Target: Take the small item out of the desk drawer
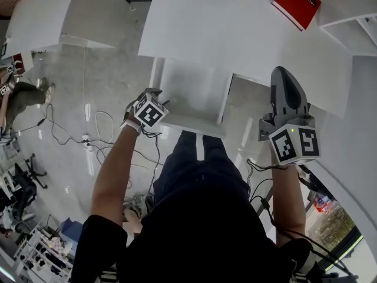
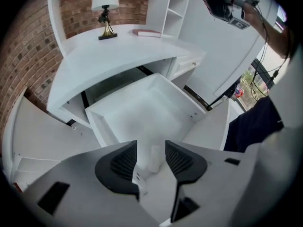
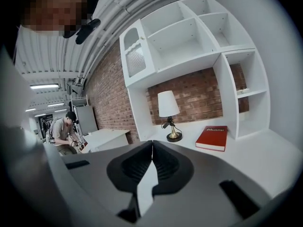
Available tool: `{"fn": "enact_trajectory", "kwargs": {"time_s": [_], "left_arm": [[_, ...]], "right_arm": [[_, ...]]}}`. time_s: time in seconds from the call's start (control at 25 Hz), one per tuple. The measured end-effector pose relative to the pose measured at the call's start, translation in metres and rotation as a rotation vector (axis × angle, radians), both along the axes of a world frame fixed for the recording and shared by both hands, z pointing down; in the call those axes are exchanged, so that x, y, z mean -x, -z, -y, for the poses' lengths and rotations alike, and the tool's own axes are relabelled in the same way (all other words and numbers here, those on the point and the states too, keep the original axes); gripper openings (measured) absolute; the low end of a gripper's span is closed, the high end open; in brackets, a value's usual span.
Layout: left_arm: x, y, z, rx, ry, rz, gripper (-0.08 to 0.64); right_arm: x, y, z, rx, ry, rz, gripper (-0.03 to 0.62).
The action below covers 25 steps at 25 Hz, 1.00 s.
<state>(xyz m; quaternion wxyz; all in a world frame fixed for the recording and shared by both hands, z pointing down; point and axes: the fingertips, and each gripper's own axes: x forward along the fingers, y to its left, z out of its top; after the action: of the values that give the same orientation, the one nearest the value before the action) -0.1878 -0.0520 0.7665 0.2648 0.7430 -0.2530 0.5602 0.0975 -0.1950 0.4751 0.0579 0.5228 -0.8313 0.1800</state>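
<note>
The drawer [image 2: 102, 126] stands pulled out from under the white desk [image 2: 113, 56], and the left gripper [image 2: 151, 144] hangs over its near end with its jaws spread. The small item [image 2: 154, 159], a pale upright cylinder, stands on the drawer floor close to the near wall, right in the gap between the two ribbed pads. Neither pad seems to press on it yet, though white on white makes the edges hard to read.

The step in hand looks like the pinch itself. To do it well, I'd keep the gripper centred so both pads meet the cylinder at once. A one-sided touch would likely tip or roll so light a thing. Going a little lower before closing would catch it round the body, not at the very top. The close should be slow and the lift straight up, clear of the near wall.

The right gripper [image 3: 152, 143] is held high on the right above the desk top, jaws pressed together on nothing, facing the lamp [image 3: 168, 112] and the red book [image 3: 213, 137] at the far side. It has no part in this step and is best kept there.
</note>
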Motion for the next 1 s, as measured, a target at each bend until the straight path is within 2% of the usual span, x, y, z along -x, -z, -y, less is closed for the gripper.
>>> {"fn": "enact_trajectory", "kwargs": {"time_s": [0.56, 0.76, 0.84, 1.0], "left_arm": [[-0.013, -0.101, -0.012, 0.278, -0.164, 0.092, 0.196], [-0.014, -0.129, -0.028, 0.404, -0.29, 0.162, 0.196], [-0.014, -0.137, -0.032, 0.427, -0.321, 0.174, 0.196], [-0.016, -0.151, -0.034, 0.451, -0.326, 0.173, 0.196]], "right_arm": [[-0.028, -0.059, 0.003, 0.099, -0.107, -0.024, 0.0], [-0.034, -0.079, -0.004, 0.14, -0.134, -0.031, 0.0], [-0.037, -0.082, -0.002, 0.146, -0.147, -0.035, 0.0], [-0.042, -0.089, 0.0, 0.162, -0.163, -0.044, 0.0]]}}
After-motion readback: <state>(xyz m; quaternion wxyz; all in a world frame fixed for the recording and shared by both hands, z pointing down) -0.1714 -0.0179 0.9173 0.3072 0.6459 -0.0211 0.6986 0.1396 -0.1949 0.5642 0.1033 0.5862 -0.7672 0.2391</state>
